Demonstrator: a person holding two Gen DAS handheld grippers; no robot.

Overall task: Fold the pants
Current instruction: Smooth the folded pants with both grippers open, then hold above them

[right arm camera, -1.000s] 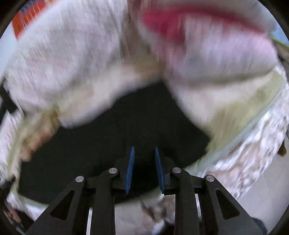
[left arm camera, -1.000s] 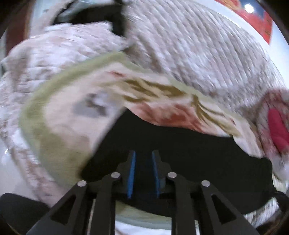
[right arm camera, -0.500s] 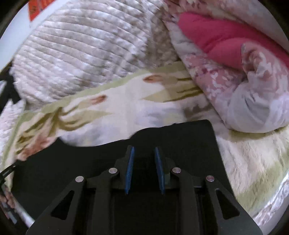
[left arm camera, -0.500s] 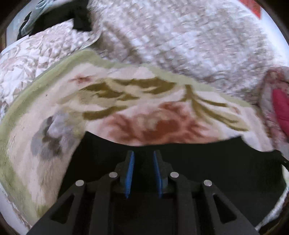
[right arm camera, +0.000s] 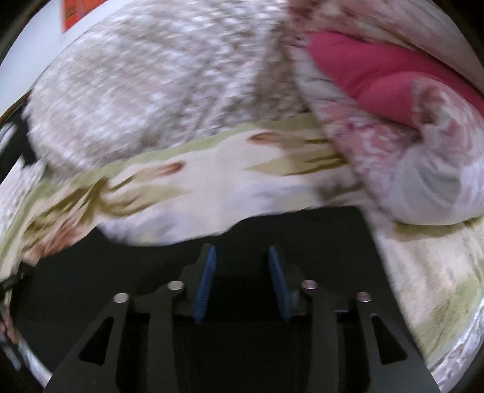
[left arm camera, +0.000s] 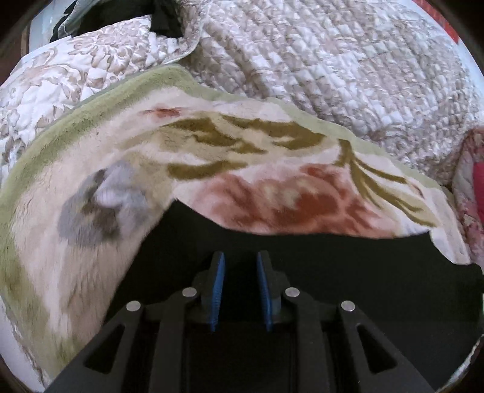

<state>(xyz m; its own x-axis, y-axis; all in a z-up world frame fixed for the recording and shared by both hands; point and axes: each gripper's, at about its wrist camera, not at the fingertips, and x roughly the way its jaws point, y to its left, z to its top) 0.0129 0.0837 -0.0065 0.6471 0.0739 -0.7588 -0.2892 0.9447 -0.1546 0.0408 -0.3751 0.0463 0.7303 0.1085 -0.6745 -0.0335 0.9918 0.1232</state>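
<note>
The black pants (left arm camera: 348, 272) lie flat on a floral fleece blanket (left arm camera: 242, 169) on a bed. My left gripper (left arm camera: 239, 266) sits over the pants near their far edge, jaws a narrow gap apart with black cloth between them. In the right wrist view the pants (right arm camera: 317, 235) fill the lower part. My right gripper (right arm camera: 242, 257) is over them with its jaws clearly apart and nothing gripped.
A quilted beige bedspread (left arm camera: 332, 54) is heaped behind the blanket. A pink and red floral duvet (right arm camera: 393, 127) lies bunched at the right. A white wall with a red poster (right arm camera: 81, 12) is behind the bed. Dark clothing (left arm camera: 163, 18) lies at the far left.
Both grippers brought the pants down onto the blanket and steadied. The right gripper's jaws have widened and let go of the cloth; the left jaws keep the same narrow gap.
</note>
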